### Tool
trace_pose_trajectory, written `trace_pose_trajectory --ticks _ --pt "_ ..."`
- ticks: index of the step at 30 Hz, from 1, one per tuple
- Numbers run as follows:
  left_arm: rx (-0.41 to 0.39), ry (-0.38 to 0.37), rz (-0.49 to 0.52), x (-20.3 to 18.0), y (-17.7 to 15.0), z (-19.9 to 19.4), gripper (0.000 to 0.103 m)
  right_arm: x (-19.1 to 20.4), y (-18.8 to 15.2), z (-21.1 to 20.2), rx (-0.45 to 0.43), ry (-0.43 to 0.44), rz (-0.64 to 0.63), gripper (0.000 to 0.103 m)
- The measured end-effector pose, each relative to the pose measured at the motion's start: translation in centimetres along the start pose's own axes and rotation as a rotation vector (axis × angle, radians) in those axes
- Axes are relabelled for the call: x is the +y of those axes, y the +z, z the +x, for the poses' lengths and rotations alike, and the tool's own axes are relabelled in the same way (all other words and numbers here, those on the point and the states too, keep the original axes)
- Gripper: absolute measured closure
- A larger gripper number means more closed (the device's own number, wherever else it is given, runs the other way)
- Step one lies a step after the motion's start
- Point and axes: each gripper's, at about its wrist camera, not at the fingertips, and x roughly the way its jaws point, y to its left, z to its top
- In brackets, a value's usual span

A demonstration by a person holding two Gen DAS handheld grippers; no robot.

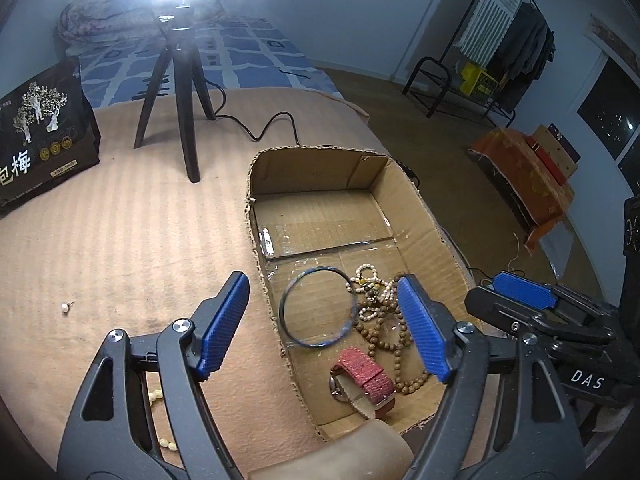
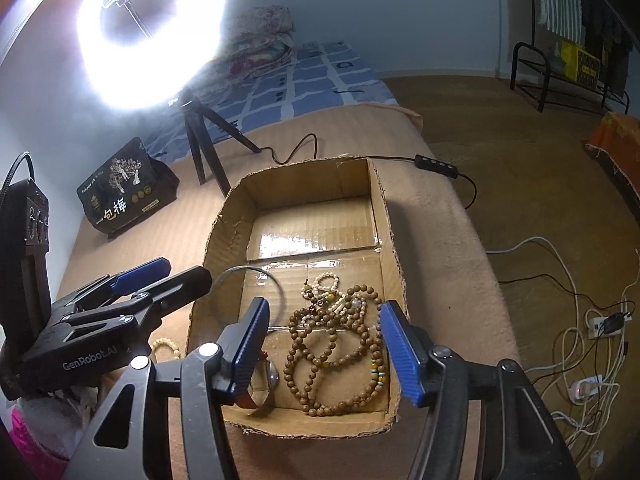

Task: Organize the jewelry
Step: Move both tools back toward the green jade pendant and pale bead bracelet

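My jaws stand wide apart on both grippers and hold nothing: the left gripper (image 1: 324,324) hangs over the near left wall of the cardboard box (image 1: 256,240), the right gripper (image 2: 324,346) over its near end. Between my left fingers lies the dark bangle (image 1: 318,306) flat on the box floor, and toward five o'clock from it the red-strapped watch (image 1: 362,378). At three o'clock of the bangle sits a tangle of brown wooden beads (image 2: 332,344) with a pale pearl strand (image 2: 326,284) at its twelve o'clock. Outside the box, on the tan blanket (image 1: 120,240), a pearl earring (image 1: 65,307) lies at nine o'clock, and cream beads (image 2: 164,346) just beside the box's near left corner.
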Motion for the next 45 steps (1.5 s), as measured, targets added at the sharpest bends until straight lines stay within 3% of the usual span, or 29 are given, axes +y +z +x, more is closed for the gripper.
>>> trace_pose_trajectory --ticks 19,35,45 --pt "-0.067 0.034 -0.003 2.2 -0.2 -5.7 0.024 2.6 -0.1 -3.1 -0.045 0.000 -0.033 0.040" --pt "-0.116 0.108 -0.048 9.2 -2.1 -12.5 0.024 8.9 -1.0 -4.4 -0.071 0.103 -0.087 0.032" --pt "-0.100 0.135 -0.095 13.5 -4.9 -14.7 0.024 13.7 -3.0 -2.7 -0.014 0.179 -0.132 0.032"
